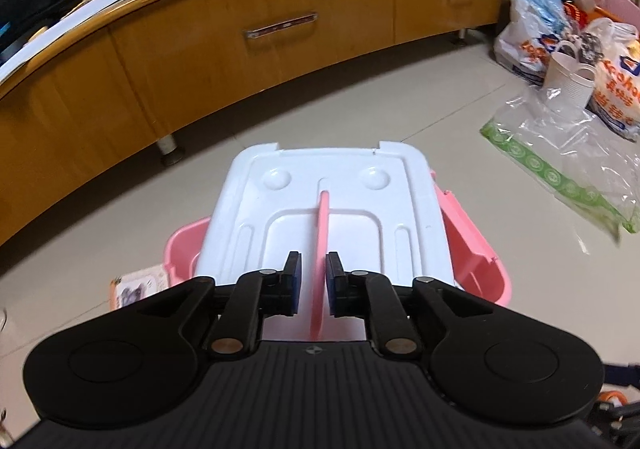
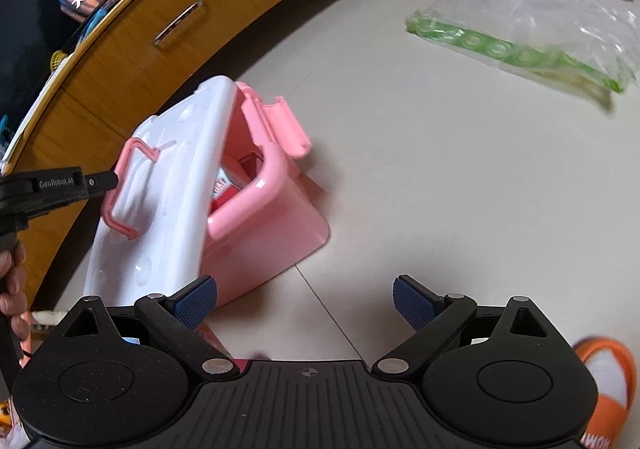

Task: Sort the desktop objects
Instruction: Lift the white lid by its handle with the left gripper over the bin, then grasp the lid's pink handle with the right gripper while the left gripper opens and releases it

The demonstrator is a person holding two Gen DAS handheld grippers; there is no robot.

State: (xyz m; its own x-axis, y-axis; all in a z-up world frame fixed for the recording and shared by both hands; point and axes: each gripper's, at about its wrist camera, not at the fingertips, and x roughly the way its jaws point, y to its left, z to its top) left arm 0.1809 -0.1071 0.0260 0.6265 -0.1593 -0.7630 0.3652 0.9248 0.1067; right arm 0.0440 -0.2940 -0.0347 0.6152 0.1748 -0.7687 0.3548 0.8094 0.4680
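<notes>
A pink storage box stands on the tiled floor with its white lid tilted up on one side. My left gripper is shut on the lid's pink handle and holds the lid raised; it also shows at the left edge of the right wrist view. Red and white items lie inside the box. A pink side latch hangs open. My right gripper is open and empty, just in front of the box.
A long wooden cabinet with drawers runs behind the box. A clear plastic bag with a green strip, a white cup and full shopping bags lie at the right. A small card lies left of the box.
</notes>
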